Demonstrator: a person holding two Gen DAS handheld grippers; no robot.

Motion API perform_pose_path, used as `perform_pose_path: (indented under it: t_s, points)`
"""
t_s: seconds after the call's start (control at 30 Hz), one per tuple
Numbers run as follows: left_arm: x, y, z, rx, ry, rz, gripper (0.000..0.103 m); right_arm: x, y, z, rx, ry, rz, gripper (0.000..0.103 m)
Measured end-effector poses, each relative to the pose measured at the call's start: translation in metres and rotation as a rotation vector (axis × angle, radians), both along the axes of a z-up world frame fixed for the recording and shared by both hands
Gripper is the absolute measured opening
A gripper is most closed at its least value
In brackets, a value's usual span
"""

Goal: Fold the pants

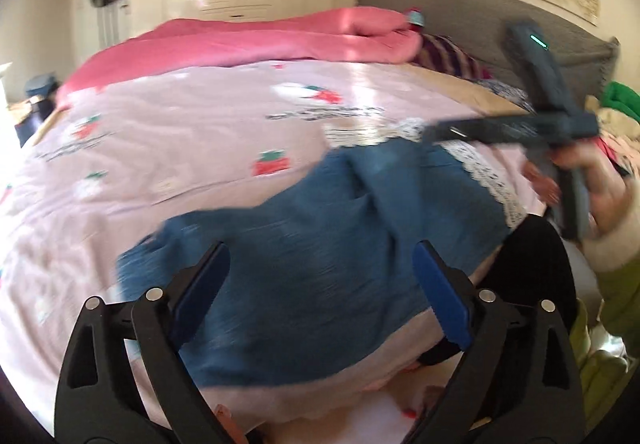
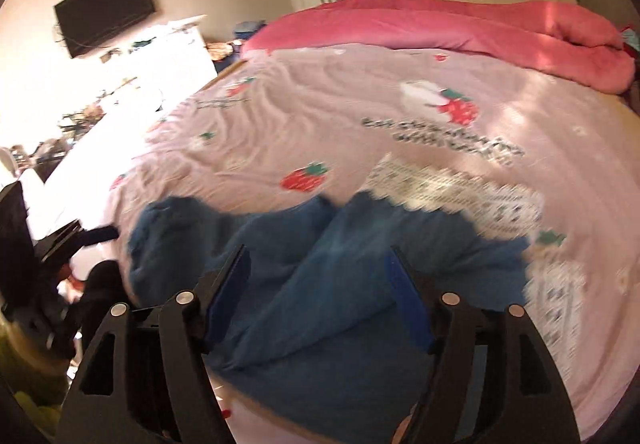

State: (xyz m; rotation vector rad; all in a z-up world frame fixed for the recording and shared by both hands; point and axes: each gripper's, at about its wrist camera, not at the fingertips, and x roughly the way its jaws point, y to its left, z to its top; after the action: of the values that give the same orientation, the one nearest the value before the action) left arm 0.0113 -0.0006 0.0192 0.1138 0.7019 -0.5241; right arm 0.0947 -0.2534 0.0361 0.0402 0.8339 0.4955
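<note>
Left wrist view: my left gripper (image 1: 320, 284) has its jaws wide apart, empty, above the blue pants (image 1: 320, 244) lying on the pink bedspread (image 1: 180, 132). I judge I should smooth that fold next.

Right wrist view: my right gripper (image 2: 316, 296) is open too; the pants (image 2: 280, 284) look rumpled and creased.

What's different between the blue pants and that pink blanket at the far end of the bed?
The blue pants are dark blue and lie crumpled at the near edge, under both open grippers; the pink blanket is plain pink, bulkier, and bunched along the far side. Both rest on the strawberry-print sheet, and neither is being held.
</note>
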Motion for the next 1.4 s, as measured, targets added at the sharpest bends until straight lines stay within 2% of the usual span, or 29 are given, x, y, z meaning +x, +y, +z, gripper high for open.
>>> perform_pose_path:
  t_s: [0.1,0.2,0.33,0.43,0.47,0.57,0.6,0.7,0.8,0.87,0.9,1.0,1.1,1.2,1.33,1.4]
  points:
    - [0.015,-0.032,-0.01,-0.017,0.044,-0.06,0.087,0.035,-0.001,-0.006,-0.053,0.028,-0.027,0.072]
    - [0.027,-0.06,-0.021,-0.052,0.124,-0.118,0.087,0.071,0.0,-0.016,-0.105,0.062,-0.027,0.074]
    - [0.038,-0.083,-0.043,-0.073,0.184,-0.157,0.087,0.097,0.017,-0.025,-0.177,0.091,-0.002,0.075]
    - [0.049,-0.084,-0.06,-0.125,0.242,-0.148,0.068,0.118,0.03,-0.035,-0.231,0.12,0.018,0.075]
    - [0.052,-0.082,-0.065,-0.153,0.264,-0.149,0.058,0.125,0.033,-0.038,-0.244,0.127,0.019,0.075]
    - [0.06,-0.072,-0.072,-0.206,0.305,-0.146,0.051,0.143,0.042,-0.048,-0.277,0.152,0.019,0.075]
    - [0.06,-0.071,-0.073,-0.203,0.304,-0.148,0.044,0.15,0.046,-0.052,-0.287,0.161,0.021,0.075]
    - [0.06,-0.07,-0.076,-0.201,0.305,-0.155,0.031,0.163,0.057,-0.058,-0.311,0.182,0.042,0.075]
    - [0.062,-0.073,-0.082,-0.197,0.313,-0.154,0.021,0.178,0.069,-0.07,-0.365,0.23,0.053,0.074]
    - [0.063,-0.074,-0.085,-0.196,0.314,-0.15,0.017,0.182,0.074,-0.079,-0.395,0.257,0.066,0.042]
    - [0.063,-0.074,-0.085,-0.193,0.311,-0.15,0.015,0.183,0.074,-0.083,-0.398,0.273,0.071,0.018]
    - [0.062,-0.075,-0.086,-0.178,0.292,-0.151,0.012,0.175,0.065,-0.077,-0.354,0.246,0.08,0.007]
    - [0.064,-0.077,-0.09,-0.177,0.29,-0.152,0.012,0.156,0.03,-0.051,-0.215,0.189,0.033,0.007]
    - [0.064,-0.075,-0.088,-0.178,0.284,-0.152,0.009,0.131,-0.009,-0.026,-0.13,0.139,-0.024,0.007]
    - [0.06,-0.077,-0.085,-0.173,0.268,-0.164,0.007,0.074,-0.078,0.004,-0.008,0.062,-0.128,0.007]
    - [0.058,-0.079,-0.081,-0.175,0.258,-0.177,0.007,0.049,-0.106,0.01,0.047,0.043,-0.171,0.007]
